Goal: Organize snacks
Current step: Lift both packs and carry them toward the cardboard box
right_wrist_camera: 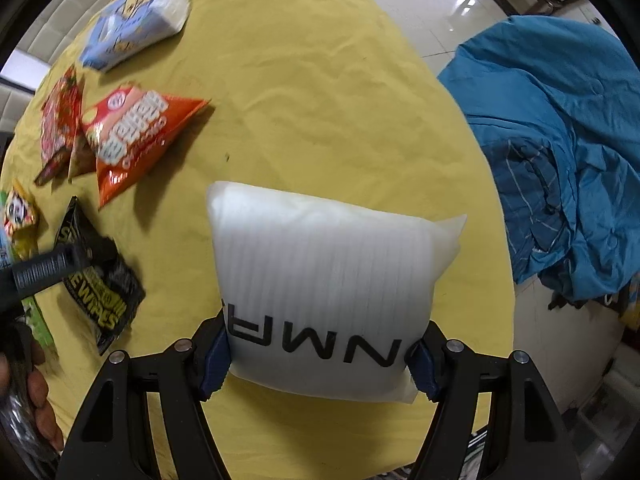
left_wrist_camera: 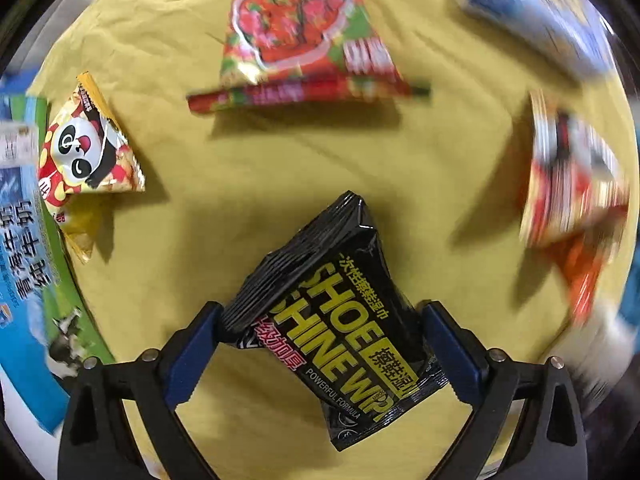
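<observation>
My left gripper is shut on a black shoe-shine wipes pack, held above the yellow tablecloth; the same pack shows in the right wrist view under the left tool. My right gripper is shut on a white foam pouch with black letters. On the cloth lie a red strawberry bag, a panda snack bag, an orange-white snack bag and a pale blue pack.
A blue-green milk carton lies at the table's left edge. Off the table's right side a blue cloth is heaped over something. A hand holds the left tool. Tiled floor lies beyond.
</observation>
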